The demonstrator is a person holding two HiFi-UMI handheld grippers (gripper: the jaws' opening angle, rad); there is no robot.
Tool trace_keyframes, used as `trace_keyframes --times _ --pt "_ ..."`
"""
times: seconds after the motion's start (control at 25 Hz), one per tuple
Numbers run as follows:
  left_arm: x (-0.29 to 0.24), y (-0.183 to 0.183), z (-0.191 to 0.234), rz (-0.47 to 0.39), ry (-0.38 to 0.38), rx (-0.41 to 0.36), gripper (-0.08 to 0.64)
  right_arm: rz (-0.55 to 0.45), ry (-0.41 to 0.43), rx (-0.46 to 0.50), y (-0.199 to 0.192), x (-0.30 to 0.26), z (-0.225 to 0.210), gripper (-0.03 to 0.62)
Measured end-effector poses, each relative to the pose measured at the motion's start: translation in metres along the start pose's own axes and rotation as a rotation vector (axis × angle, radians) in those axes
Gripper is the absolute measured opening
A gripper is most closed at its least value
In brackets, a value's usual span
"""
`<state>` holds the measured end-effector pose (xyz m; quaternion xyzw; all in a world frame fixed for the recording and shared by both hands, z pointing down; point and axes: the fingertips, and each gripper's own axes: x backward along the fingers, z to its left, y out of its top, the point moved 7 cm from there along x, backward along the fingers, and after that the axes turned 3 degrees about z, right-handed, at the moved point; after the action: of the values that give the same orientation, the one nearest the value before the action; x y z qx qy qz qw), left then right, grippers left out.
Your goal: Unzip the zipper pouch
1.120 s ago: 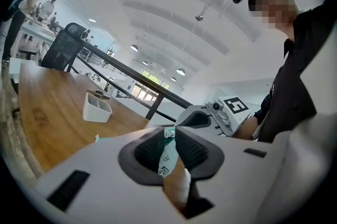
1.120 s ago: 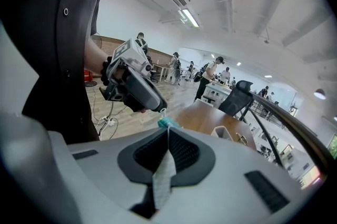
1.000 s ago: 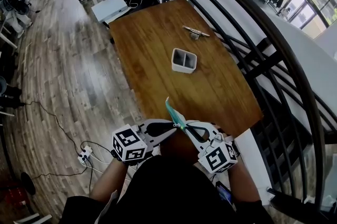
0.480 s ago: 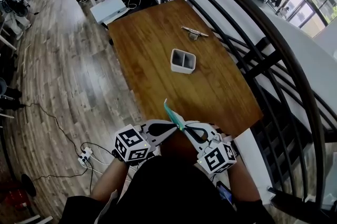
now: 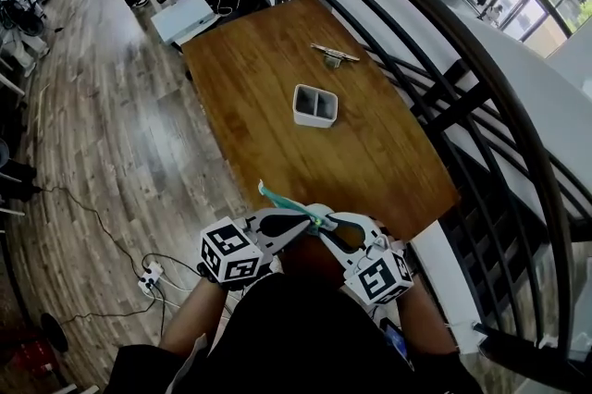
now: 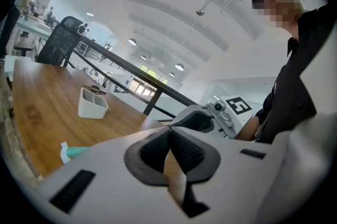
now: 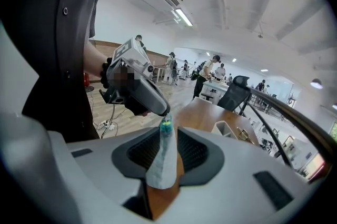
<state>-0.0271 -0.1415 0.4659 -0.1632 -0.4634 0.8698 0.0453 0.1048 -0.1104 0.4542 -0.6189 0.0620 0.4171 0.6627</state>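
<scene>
Left claw (image 6: 169,131): shut tight; the green end of the zipper pouch (image 7: 162,165) is pinched in it.
Right claw (image 7: 167,139): its jaws have just been opened, and the pouch is seen between them, not squeezed.
Zipper pouch: held up over the near edge of the table (image 5: 277,105).
White box (image 5: 315,105): set on the table, well apart.

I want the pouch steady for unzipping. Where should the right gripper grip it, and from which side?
Probably the pale flat part of the pouch inside the right gripper, whose jaws have just been opening and do not press it. Come along its length, closing on its broad faces, toward the teal end where the left gripper is shut on it.
</scene>
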Motion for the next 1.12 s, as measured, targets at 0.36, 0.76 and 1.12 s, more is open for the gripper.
trace_keyframes --times 0.36,0.76,1.12 --pt "-0.004 0.001 -0.001 0.006 0.019 0.005 0.015 -0.006 0.006 0.022 0.004 -0.004 0.002 0.052" --pt "0.0 0.001 0.003 -0.022 0.012 0.004 0.015 -0.034 0.01 0.014 0.01 0.001 0.001 0.035" --pt "0.0 0.004 0.004 -0.019 0.0 0.018 0.015 -0.032 -0.001 0.023 0.013 0.003 -0.001 0.034"
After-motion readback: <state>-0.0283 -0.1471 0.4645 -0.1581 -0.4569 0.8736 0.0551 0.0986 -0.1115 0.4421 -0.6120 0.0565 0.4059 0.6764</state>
